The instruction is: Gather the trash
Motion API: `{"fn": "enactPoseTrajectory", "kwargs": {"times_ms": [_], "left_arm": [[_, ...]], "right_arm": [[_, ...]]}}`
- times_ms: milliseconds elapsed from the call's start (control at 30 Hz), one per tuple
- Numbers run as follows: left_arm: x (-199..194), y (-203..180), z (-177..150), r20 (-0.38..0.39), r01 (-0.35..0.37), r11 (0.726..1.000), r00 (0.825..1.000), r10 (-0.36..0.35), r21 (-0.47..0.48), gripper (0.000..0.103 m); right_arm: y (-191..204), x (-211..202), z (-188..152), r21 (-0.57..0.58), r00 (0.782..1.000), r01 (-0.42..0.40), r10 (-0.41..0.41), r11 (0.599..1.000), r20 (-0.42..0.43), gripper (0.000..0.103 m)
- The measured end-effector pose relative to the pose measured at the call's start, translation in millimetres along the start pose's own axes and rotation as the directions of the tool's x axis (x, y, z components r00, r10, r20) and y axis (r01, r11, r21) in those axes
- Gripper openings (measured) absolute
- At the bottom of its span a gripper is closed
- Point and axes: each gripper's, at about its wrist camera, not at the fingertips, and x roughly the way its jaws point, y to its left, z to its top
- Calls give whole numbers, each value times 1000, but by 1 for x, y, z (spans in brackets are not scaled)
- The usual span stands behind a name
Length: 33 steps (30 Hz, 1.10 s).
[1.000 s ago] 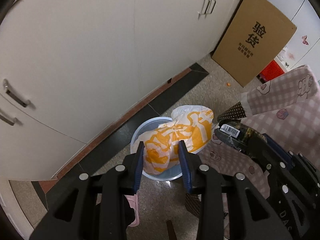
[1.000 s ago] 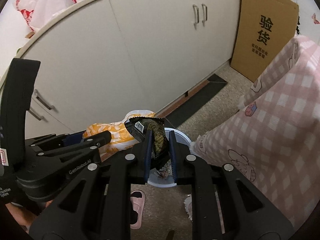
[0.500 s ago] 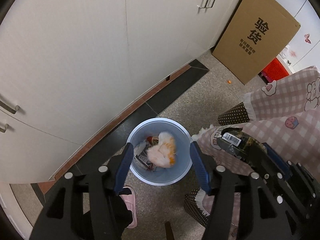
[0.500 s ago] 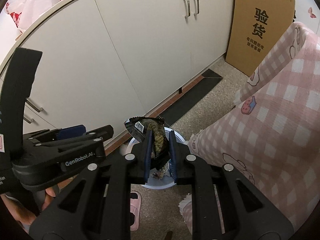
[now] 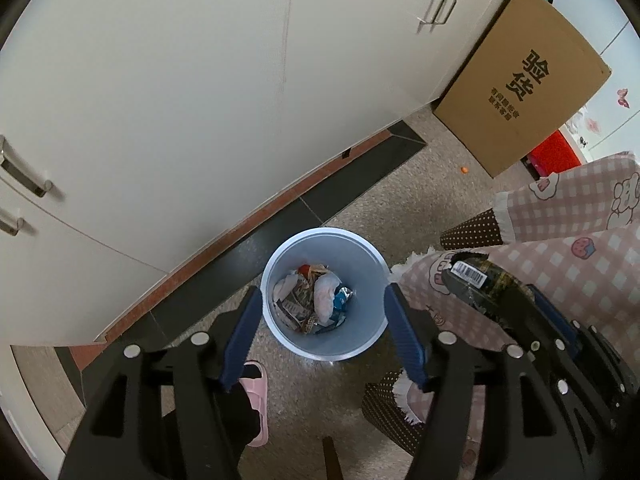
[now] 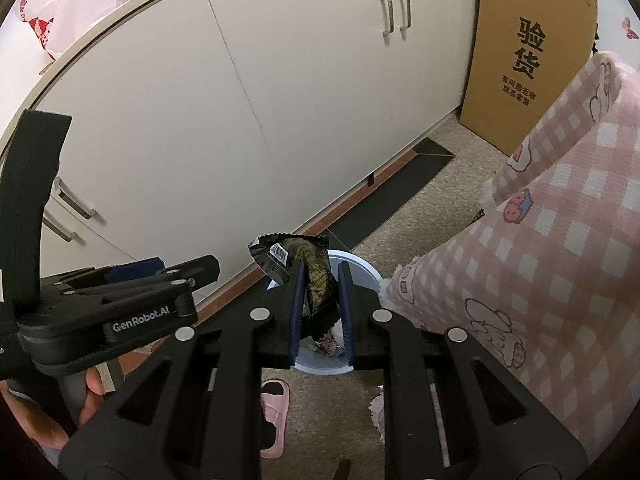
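While its jaws are opening with nothing between them, the left tool (image 5: pixel 324 332) hangs above the blue bin (image 5: pixel 280 264), where crumpled wrappers (image 5: pixel 316 296) lie at the bottom. Just beside the bin, the right tool (image 6: pixel 322 312) stays out of it, clenched on a dark snack packet (image 6: pixel 312 268).

Left tool (image 5: pixel 324 332) opening, nothing between its fingers, above blue bin (image 5: pixel 370 344) of crumpled trash (image 5: pixel 314 298) on floor (image 5: pixel 400 208) near cabinet base.
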Motion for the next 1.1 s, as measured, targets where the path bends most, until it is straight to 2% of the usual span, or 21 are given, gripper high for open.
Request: {"fn": "enactPoseTrajectory", "kwargs": {"times_ms": [267, 367, 433, 467, 500, 667, 800, 900, 1100], "left_arm": [[-8, 11, 1, 9, 9, 1000, 1000, -8, -25, 62], [-11, 13, 1, 16, 7, 999, 1000, -7, -35, 66], [-11, 15, 2, 17, 5, 999, 1000, -4, -36, 67], [-10, 16, 2, 12, 1, 999, 1000, -1, -37, 67], [-10, 17, 2, 6, 0, 999, 1000, 0, -40, 67], [-13, 22, -1, -2, 15, 999, 1000, -15, -52, 68], [-28, 18, -6, 16, 13, 1000, 1000, -13, -18, 70], [-49, 15, -9, 58, 4, 1000, 998, -4, 9, 76], [-104, 6, -18, 165, -8, 999, 986, -1, 53, 78]], "right_arm": [[8, -3, 5, 3, 1000, -12, 12, 1000, 25, 17], [8, -2, 9, 16, 999, -26, 25, 1000, 39, 22], [3, 0, 11, 35, 998, -32, 30, 999, 47, 32], [2, 0, 12, 44, 998, -21, 19, 999, 52, 52], [0, 0, 12, 49, 998, -16, 13, 999, 57, 56], [5, -12, 10, 21, 996, 17, -19, 1000, 85, 56], [9, -31, 9, -3, 993, 34, -33, 999, 113, 56], [13, -48, 7, -18, 991, 40, -37, 999, 132, 56], [19, -97, 6, -10, 982, 9, -7, 1000, 189, 60]]}}
